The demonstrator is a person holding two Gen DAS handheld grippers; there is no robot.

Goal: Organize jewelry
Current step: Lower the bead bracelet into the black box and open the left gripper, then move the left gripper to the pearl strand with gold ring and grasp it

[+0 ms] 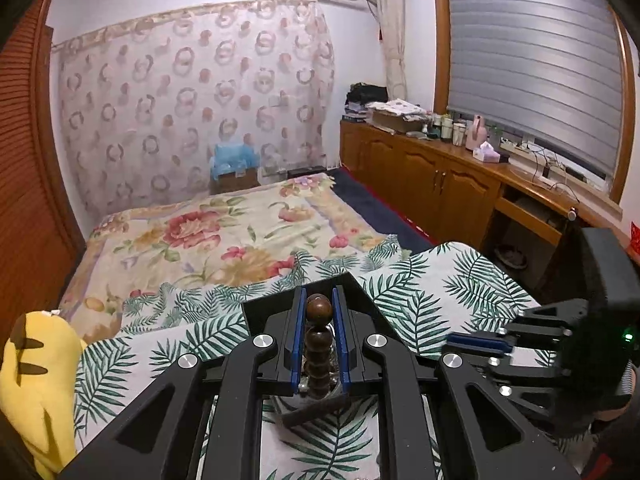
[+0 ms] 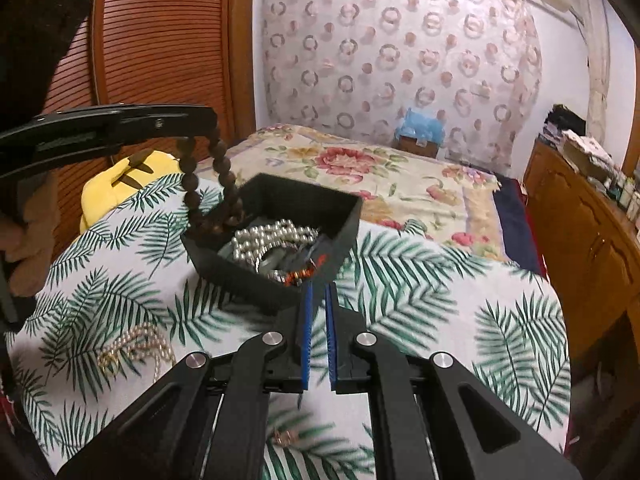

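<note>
Bedroom scene, both wrist views: a palm-leaf cloth (image 2: 420, 300) covers the work surface nearest you, and beyond its far edge lies a bed under a floral blanket (image 1: 224, 236). To the right of the cloth the surface drops away toward a wooden cabinet run (image 1: 432, 176) below a shuttered window; to the left, a slatted wooden door (image 2: 160, 40) closes the room in.

Your left gripper (image 1: 319, 312) is clamped on a strand of dark wooden beads (image 1: 319, 344), the blue pads pressing on the top bead; from the right wrist view the strand (image 2: 208, 184) hangs down into the back corner of a black tray (image 2: 352, 216). That tray sits on the cloth and already holds a pearl strand (image 2: 272, 236) among other mixed pieces. Your right gripper (image 2: 318, 292) is drawn nearly closed with nothing between its pads, its tips just at the tray's near corner.

Loose items on the cloth: a pearl-and-gold necklace (image 2: 132, 344) to the left of your right gripper, and a small gold piece (image 2: 286, 436), blurred, possibly an earring, beneath it. A yellow plush toy (image 1: 36, 384) crowds the left edge of the cloth. Open cloth remains right of the tray.

No writing or brand can be read in either view.
</note>
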